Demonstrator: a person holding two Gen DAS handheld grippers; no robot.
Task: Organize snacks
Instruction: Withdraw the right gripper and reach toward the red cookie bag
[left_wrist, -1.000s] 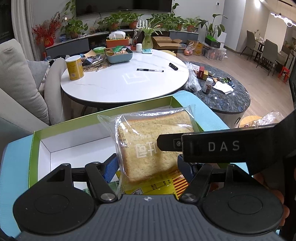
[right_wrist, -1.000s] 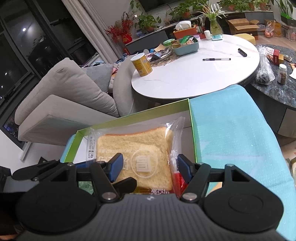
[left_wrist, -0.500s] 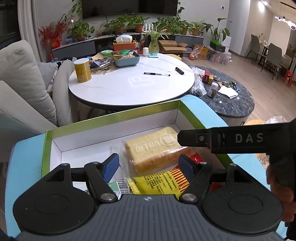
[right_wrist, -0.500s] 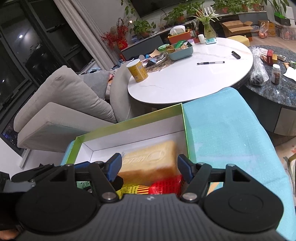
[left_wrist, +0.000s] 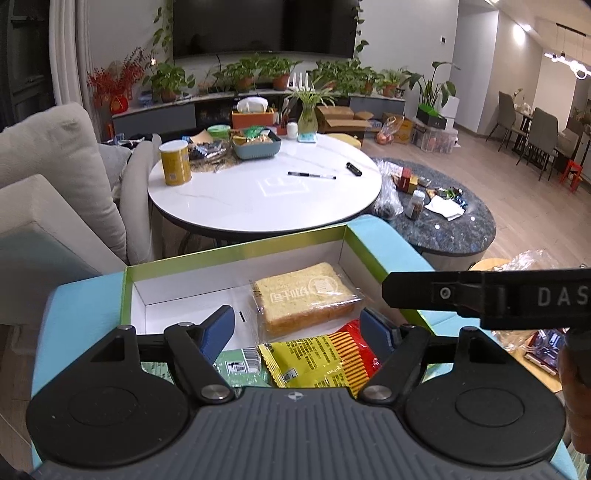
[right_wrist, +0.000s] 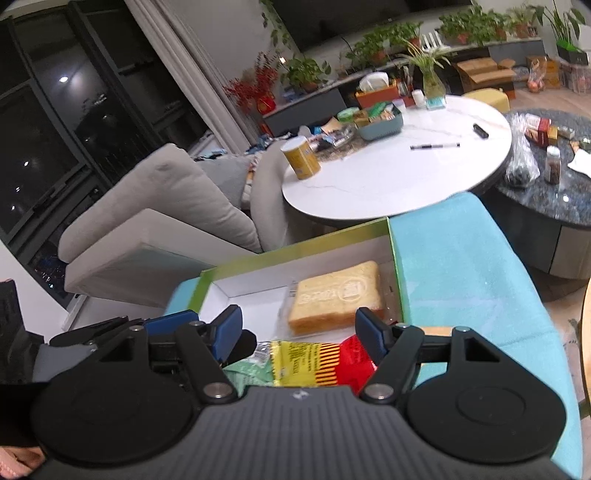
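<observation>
A sliced-bread pack (left_wrist: 306, 295) (right_wrist: 336, 295) lies flat at the right end of the green-rimmed white box (left_wrist: 236, 254) (right_wrist: 295, 251). Nearer me in the box lie a yellow-and-red snack packet (left_wrist: 317, 362) (right_wrist: 310, 358) and a green packet (left_wrist: 240, 365) (right_wrist: 247, 369). My left gripper (left_wrist: 297, 326) hovers above the box, its jaws opening with nothing pressed between them. My right gripper (right_wrist: 300, 326) also hangs open and empty over the box. The right gripper's black body (left_wrist: 480, 295) crosses the left wrist view at the right.
The box rests on a light blue padded surface (right_wrist: 461, 266). Beyond it stands a round white table (left_wrist: 258, 195) with a yellow can (left_wrist: 175, 162), a pen and a blue basket. A dark low table (left_wrist: 454, 225) is at the right, a beige sofa (left_wrist: 44, 184) at the left.
The bread pack stood upright between the fingers; now it lies flat in the box. Both grippers have risen and drawn back from it.
</observation>
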